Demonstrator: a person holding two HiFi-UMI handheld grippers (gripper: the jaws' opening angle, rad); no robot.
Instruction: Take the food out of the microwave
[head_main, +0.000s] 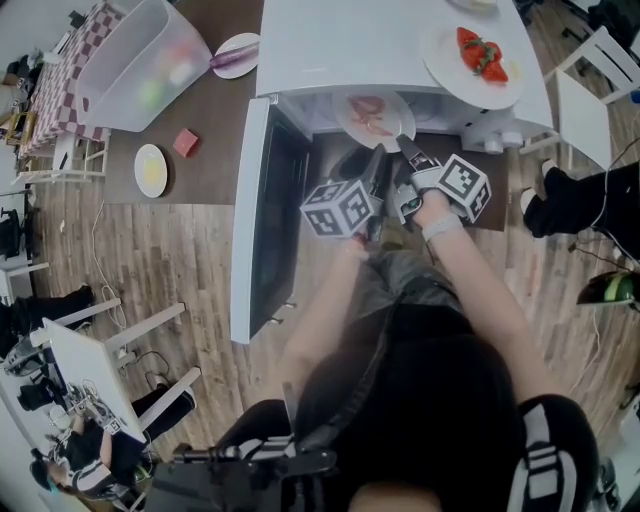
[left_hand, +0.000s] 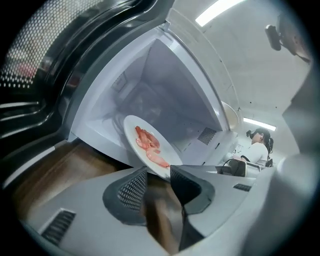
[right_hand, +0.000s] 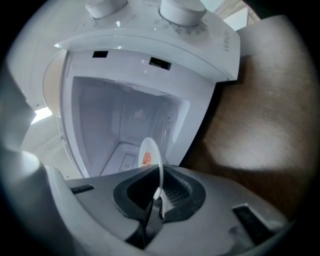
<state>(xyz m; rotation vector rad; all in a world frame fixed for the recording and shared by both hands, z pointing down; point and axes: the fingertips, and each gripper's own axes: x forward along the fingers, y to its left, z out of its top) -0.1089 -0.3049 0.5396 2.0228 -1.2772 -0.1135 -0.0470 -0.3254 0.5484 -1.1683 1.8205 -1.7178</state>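
Food is carried on a plate at the open mouth of the microwave. For drawing it out, the rim is pinched in the right gripper, jaws nearly closed. The left gripper is kept beside the rim, jaws spread wide, nothing gripped.

Left gripper and right gripper have grey bodies, dark pads, black-and-white marker cubes.

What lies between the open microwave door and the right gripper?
The left gripper, open, lies between the door and the right gripper holding the plate; the head view shows this.
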